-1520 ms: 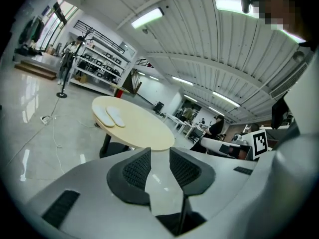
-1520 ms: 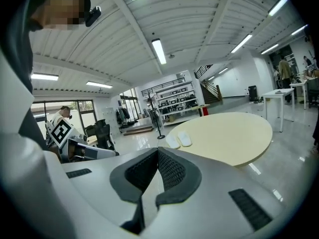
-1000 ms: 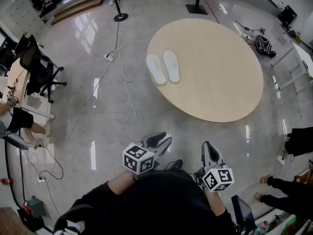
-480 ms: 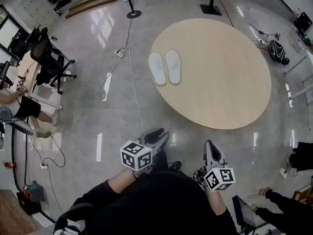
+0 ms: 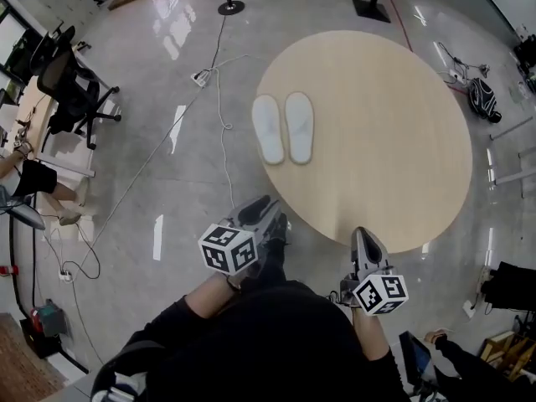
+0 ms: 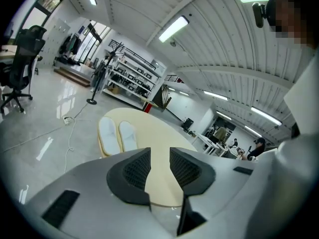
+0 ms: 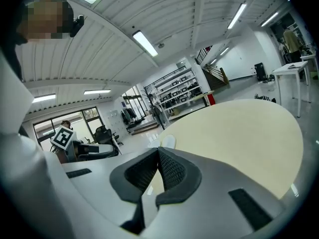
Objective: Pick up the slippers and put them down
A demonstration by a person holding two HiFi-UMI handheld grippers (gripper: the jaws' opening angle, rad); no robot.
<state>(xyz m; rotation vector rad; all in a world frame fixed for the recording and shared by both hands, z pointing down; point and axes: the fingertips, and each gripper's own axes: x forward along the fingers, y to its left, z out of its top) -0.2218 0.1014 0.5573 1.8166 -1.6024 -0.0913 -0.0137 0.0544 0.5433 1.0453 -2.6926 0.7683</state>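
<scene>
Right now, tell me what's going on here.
A person stands at the near edge of a round table with a gripper in each hand. The left gripper has its jaws apart and the right gripper is shut; neither holds anything. Two white slippers lie side by side on the table, untouched, ahead of both grippers.

Left gripper (image 5: pixel 261 213) and right gripper (image 5: pixel 366 244) nearer the table (image 5: pixel 394 124).

Slippers (image 5: pixel 283 128) side by side on table (image 5: pixel 394 141) left edge.
</scene>
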